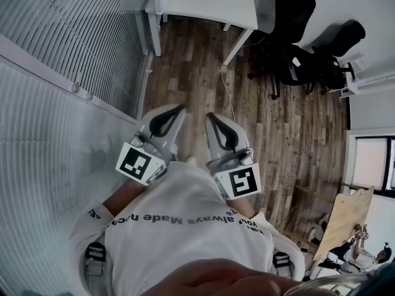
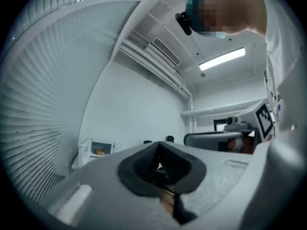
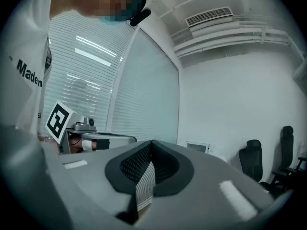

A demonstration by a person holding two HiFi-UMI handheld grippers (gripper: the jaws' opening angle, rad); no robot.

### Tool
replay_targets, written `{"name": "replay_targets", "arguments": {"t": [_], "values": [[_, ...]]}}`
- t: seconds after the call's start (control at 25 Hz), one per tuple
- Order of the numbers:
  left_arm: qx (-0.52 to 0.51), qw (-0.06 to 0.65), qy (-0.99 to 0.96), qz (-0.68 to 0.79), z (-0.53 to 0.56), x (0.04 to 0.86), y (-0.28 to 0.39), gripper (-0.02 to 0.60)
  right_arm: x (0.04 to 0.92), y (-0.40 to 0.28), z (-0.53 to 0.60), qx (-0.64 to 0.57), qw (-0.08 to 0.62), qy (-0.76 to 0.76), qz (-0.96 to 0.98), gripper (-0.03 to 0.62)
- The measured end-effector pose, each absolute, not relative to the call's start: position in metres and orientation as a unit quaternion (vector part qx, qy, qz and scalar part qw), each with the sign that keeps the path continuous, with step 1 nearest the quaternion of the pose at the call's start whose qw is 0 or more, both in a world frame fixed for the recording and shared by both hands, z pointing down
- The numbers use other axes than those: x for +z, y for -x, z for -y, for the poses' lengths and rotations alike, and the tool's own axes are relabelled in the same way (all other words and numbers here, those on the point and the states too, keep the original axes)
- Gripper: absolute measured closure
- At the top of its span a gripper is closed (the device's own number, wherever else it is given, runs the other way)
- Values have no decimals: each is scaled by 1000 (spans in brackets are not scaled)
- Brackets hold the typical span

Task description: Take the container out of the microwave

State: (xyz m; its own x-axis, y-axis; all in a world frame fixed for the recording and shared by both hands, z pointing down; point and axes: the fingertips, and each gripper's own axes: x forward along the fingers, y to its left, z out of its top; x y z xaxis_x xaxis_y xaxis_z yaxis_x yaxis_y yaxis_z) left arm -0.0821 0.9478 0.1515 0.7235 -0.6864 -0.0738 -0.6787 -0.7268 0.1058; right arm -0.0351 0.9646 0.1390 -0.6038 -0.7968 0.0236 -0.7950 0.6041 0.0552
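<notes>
Far across the room, a white microwave [image 2: 96, 150] stands on a white table [image 1: 210, 6] with its door open. A small yellow container [image 2: 100, 151] sits inside it. The right gripper view shows the same microwave [image 3: 198, 147] small and distant. I hold both grippers level, close to my chest, side by side above the wooden floor. My left gripper [image 1: 181, 108] has its tips together with nothing between them [image 2: 159, 147]. My right gripper [image 1: 210, 116] is shut and empty as well [image 3: 151, 145].
A glass wall with white blinds [image 1: 62, 60] runs along my left side. Black office chairs [image 1: 296, 36] stand at the far right beside the table. A cable [image 1: 229, 97] lies on the floor ahead. A wooden board [image 1: 345, 221] leans at the right.
</notes>
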Motion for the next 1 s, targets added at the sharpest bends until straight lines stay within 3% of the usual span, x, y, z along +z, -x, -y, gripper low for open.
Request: {"name": "replay_targets", "arguments": {"t": [1.0], "values": [[-47, 53, -929, 364, -883, 164, 117, 578, 155, 65, -895, 2, 37, -443, 895, 592]]}}
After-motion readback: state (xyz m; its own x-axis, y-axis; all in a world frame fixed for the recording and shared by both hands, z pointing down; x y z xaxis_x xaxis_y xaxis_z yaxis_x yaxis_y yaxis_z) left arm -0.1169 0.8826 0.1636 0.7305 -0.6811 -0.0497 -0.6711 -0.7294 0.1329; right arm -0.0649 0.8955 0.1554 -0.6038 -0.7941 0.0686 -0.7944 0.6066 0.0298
